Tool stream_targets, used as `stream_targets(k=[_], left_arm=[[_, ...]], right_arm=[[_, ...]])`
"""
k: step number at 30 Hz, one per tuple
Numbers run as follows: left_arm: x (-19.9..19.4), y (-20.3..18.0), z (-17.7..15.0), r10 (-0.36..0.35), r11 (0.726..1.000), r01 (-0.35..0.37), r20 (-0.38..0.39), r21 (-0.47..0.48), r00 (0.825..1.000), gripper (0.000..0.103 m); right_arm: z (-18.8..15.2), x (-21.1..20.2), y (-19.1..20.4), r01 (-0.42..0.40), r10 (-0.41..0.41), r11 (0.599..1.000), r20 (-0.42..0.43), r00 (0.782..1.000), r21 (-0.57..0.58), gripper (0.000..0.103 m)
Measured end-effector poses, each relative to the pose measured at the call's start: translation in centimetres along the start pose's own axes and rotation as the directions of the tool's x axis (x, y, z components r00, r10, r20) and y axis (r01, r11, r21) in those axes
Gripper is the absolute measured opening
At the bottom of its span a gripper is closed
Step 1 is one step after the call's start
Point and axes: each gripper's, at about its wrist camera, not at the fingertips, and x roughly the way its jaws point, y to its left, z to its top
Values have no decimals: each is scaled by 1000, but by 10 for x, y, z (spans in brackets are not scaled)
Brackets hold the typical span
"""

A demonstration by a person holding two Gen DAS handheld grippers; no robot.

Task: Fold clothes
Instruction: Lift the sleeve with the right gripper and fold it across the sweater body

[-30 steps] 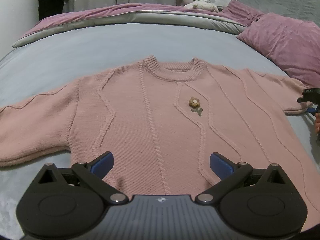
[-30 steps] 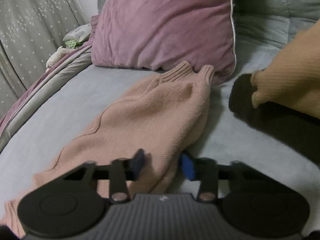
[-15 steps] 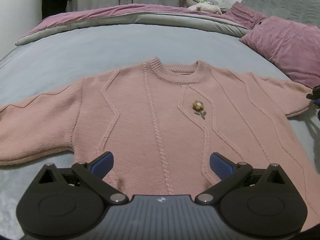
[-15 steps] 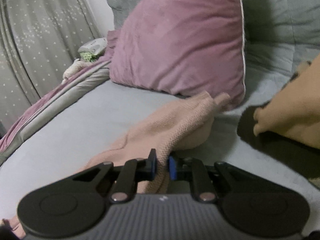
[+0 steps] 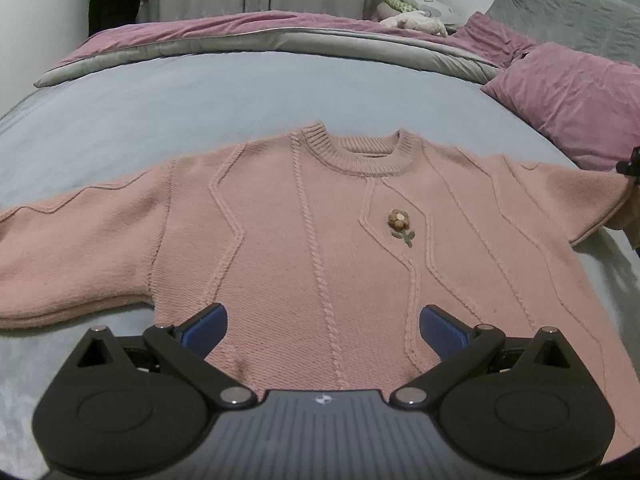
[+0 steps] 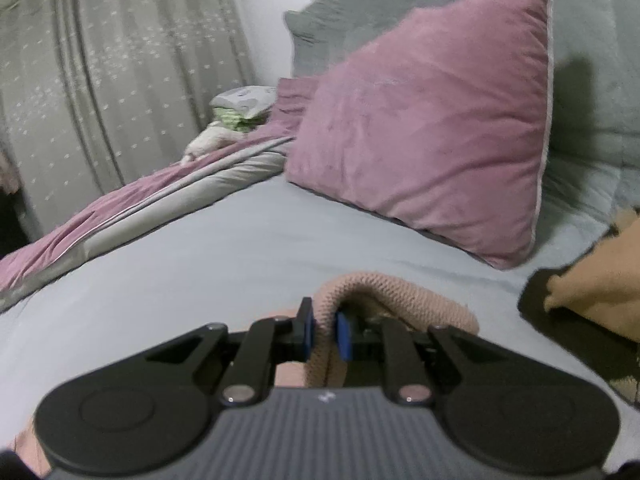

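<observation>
Grey bedspread [image 5: 168, 96] under a pink sweater [image 5: 320, 240] — right gripper [image 6: 325, 336] pinching its sleeve, left gripper [image 5: 323, 330] spread wide above the hem.

Sweater [image 5: 320, 240]: pink chunky knit, matt, raised cable ribs, ribbed collar; small knitted flower [image 5: 399, 222] sewn on its chest. Bed sheet [image 5: 200, 100] under the sweater: smooth matt grey cloth. Pillow [image 6: 432, 120] beyond the sweater: mauve velvety cloth, soft sheen. Left gripper [image 5: 323, 330] and right gripper [image 6: 325, 334]: matt black plastic, ribbed grey housing, shiny metal pivot pins, blue pads [image 5: 206, 327].
</observation>
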Motion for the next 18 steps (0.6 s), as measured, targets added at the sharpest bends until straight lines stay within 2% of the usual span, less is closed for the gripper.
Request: stream_targets(k=[10, 18], left_arm=[[-1, 2, 1, 0, 1000, 0, 4, -8, 1000, 103], [-2, 7, 3, 2, 1000, -2, 8, -21, 1000, 103]], right_arm=[[-8, -38, 61, -90, 97, 983, 37, 995, -159, 12], [-32, -54, 96, -186, 186, 965, -14, 982, -183, 12]])
